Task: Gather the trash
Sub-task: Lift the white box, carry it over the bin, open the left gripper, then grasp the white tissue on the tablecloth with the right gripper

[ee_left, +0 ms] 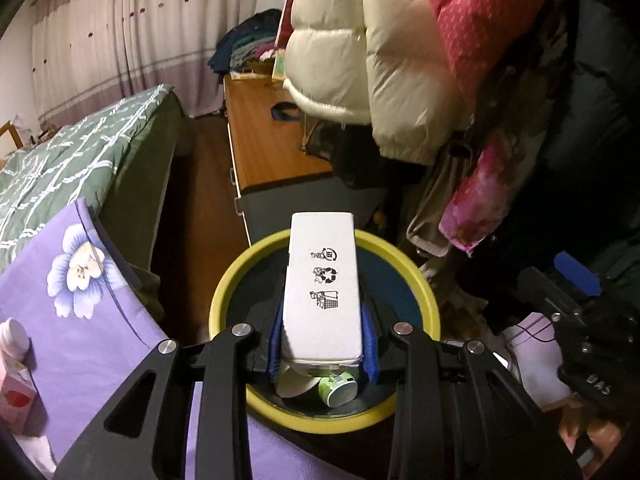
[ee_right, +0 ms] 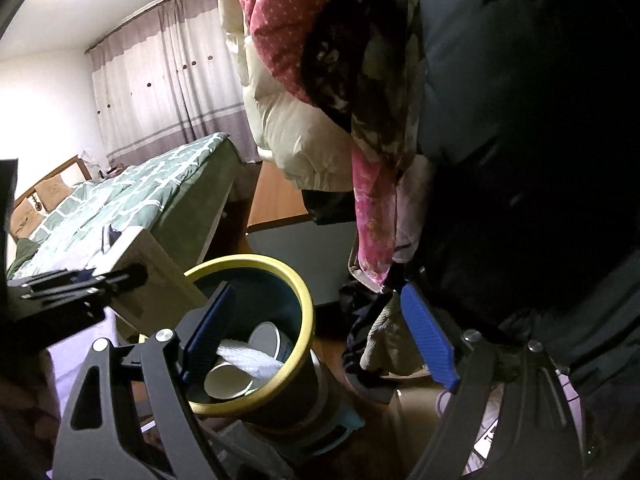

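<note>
My left gripper [ee_left: 323, 354] is shut on a white carton [ee_left: 322, 284] with recycling symbols, held above the mouth of a dark bin with a yellow rim [ee_left: 228, 280]. A green can [ee_left: 340, 390] and a paper cup lie inside the bin. In the right wrist view the same bin [ee_right: 298, 292] holds paper cups [ee_right: 226, 380] and white crumpled plastic [ee_right: 250, 358]. The carton [ee_right: 156, 280] and the left gripper come in from the left over the rim. My right gripper [ee_right: 320, 338] stands open with nothing between its blue fingers [ee_right: 428, 340], just beside the bin.
Hanging coats, cream [ee_left: 360, 52] and pink [ee_left: 468, 20], crowd the right, close above the bin. A purple flowered cloth [ee_left: 80, 300] with a pink carton [ee_left: 18, 404] lies left. A bed with a green quilt [ee_left: 60, 172] and a wooden cabinet [ee_left: 264, 140] stand behind.
</note>
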{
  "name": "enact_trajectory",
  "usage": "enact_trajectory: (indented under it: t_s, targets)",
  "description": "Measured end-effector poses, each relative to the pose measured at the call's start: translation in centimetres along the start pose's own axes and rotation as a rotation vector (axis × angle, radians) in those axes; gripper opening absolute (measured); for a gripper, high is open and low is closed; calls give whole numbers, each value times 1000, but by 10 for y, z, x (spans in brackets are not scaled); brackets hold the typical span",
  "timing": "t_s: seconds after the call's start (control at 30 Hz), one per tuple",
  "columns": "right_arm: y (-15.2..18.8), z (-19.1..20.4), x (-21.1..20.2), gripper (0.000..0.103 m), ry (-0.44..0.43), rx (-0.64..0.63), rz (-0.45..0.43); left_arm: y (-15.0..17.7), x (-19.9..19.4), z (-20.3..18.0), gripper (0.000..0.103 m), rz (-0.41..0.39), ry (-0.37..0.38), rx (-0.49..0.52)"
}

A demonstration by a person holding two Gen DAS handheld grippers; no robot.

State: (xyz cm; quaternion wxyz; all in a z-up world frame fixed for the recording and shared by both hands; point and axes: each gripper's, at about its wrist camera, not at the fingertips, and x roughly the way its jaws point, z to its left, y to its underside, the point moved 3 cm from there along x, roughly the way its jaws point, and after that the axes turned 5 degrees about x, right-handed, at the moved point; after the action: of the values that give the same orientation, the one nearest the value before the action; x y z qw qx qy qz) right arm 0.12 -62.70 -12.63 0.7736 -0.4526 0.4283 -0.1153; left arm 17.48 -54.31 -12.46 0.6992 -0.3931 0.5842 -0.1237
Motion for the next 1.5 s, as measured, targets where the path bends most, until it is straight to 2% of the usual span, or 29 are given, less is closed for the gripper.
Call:
enact_trajectory:
  t_s: [0.07, 0.17, 0.2, 0.37, 0.53, 0.63, 0.77, 0.87, 1.1, 1.27, 1.33, 1.5]
  targets:
    - [1, 3, 0, 80, -2, -5, 2, 3, 3, 3, 34, 12, -1, -18]
    - [2, 8, 0, 80, -6, -14, 5, 9, -7, 9, 55, -4, -15, -34]
    - [3, 11, 0, 80, -7, -18, 6, 10, -12, 11, 66, -12, -23, -33]
    - [7, 27, -3, 80, -26, -40, 11, 22, -53, 28, 71, -60, -61, -41]
    - [18, 56, -4, 80, -63, -89, 34, 49, -101, 63, 82, -101, -110, -112]
    - [26, 81, -4, 80, -97, -127, 55, 72, -136, 90, 88, -134, -166, -158]
    - [39, 119, -4, 80, -150, -183, 81, 109, -189, 135, 91, -178, -275, -236]
    - [49, 151, -6, 80, -204, -220, 105, 147, -231, 177, 93, -205, -393, -315]
    - [73, 237, -17, 80, -329, -328, 149, 234, -299, 265, 93, -224, -589, -519]
    - [90, 292, -27, 80, -426, -401, 187, 290, -327, 310, 94, -204, -736, -614]
    - [101, 321, -30, 80, -480, -436, 227, 312, -333, 323, 94, -199, -789, -659]
    - [127, 376, -37, 80, -563, -529, 274, 341, -330, 336, 94, -183, -849, -707]
